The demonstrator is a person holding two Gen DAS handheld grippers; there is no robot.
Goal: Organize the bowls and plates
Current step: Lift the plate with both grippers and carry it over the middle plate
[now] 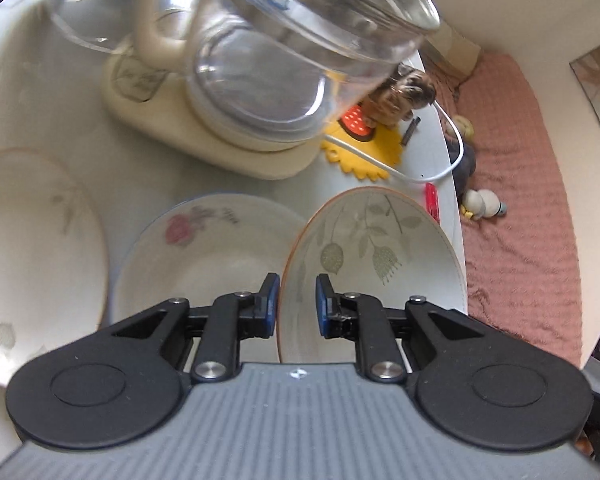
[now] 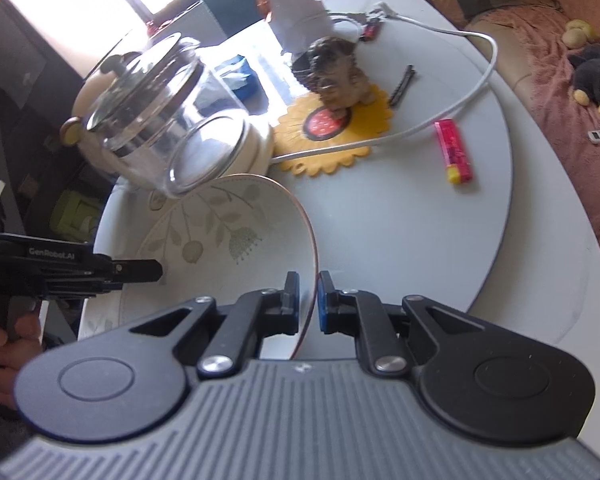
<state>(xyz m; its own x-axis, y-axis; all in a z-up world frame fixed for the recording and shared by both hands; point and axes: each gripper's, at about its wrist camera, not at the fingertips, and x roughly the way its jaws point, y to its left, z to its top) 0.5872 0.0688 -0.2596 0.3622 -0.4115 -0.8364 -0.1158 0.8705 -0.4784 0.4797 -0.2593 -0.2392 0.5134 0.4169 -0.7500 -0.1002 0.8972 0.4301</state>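
Note:
A white plate with green leaf print and an orange rim (image 1: 376, 240) is tilted up on edge above the white table. My left gripper (image 1: 297, 304) straddles its left rim, jaws slightly apart, the rim near the left pad. My right gripper (image 2: 309, 300) is closed on the same plate's (image 2: 228, 236) right rim. The left gripper (image 2: 100, 270) also shows in the right wrist view at the plate's far side. A plate with a pink flower (image 1: 204, 256) lies flat to the left, beside another leaf-print plate (image 1: 32, 248).
A glass kettle (image 1: 260, 60) on a cream base (image 1: 204, 136) stands close behind the plates. A yellow sunflower mat (image 2: 328, 132) with a figurine, a white cable (image 2: 452, 108), a pink lighter (image 2: 454, 150) and a hair clip lie on the table (image 2: 420, 232). A pink sofa (image 1: 520, 208) is on the right.

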